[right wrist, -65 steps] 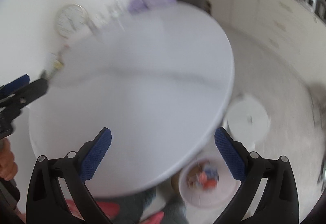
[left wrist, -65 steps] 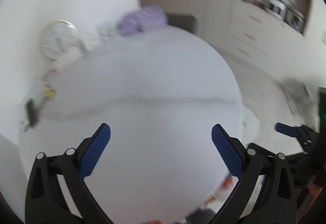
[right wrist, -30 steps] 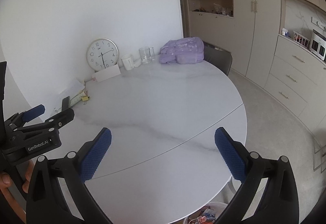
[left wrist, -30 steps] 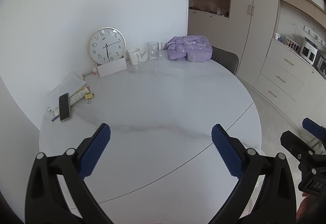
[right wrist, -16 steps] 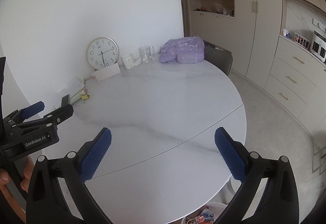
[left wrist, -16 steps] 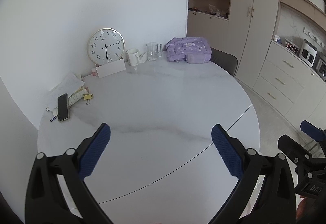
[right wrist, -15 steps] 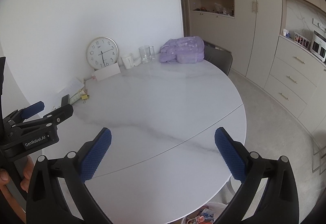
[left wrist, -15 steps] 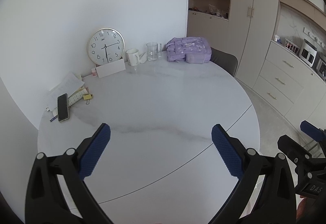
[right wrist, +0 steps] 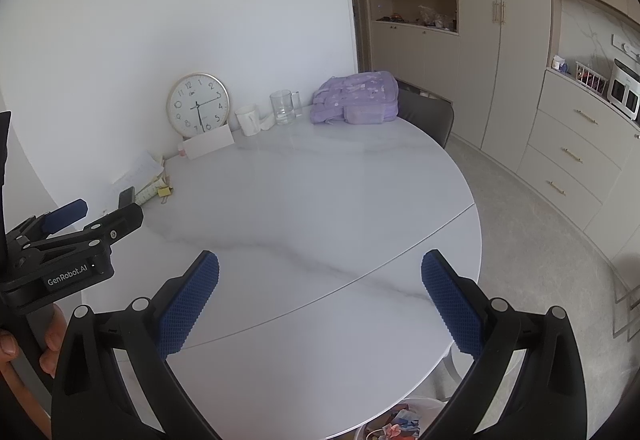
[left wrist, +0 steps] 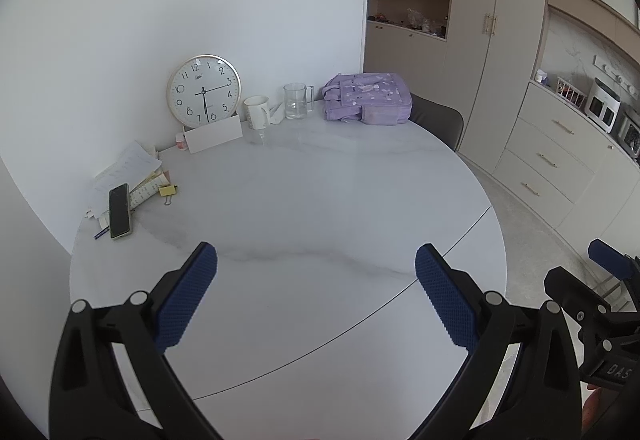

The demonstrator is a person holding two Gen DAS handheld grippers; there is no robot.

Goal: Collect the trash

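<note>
My left gripper [left wrist: 316,272] is open and empty, held above the near part of the round white marble table [left wrist: 320,208]. My right gripper [right wrist: 320,280] is open and empty too, above the table's near right part [right wrist: 320,200]. The left gripper also shows at the left edge of the right wrist view [right wrist: 72,224]; the right one shows at the right edge of the left wrist view [left wrist: 600,280]. A white bin with colourful trash [right wrist: 400,422] stands on the floor under the table's near edge. I see no loose trash on the tabletop.
Along the wall side stand a clock [left wrist: 204,90], a white card [left wrist: 214,134], a mug [left wrist: 256,112], a glass jug [left wrist: 296,100] and a purple bag [left wrist: 366,98]. Papers, a phone [left wrist: 119,210] and a yellow clip [left wrist: 168,191] lie at the left. A chair [right wrist: 426,114] and cabinets are beyond.
Over two seconds both grippers rose and tilted up from a blurred, downward look at the table and bin. In the last second they have barely moved.
</note>
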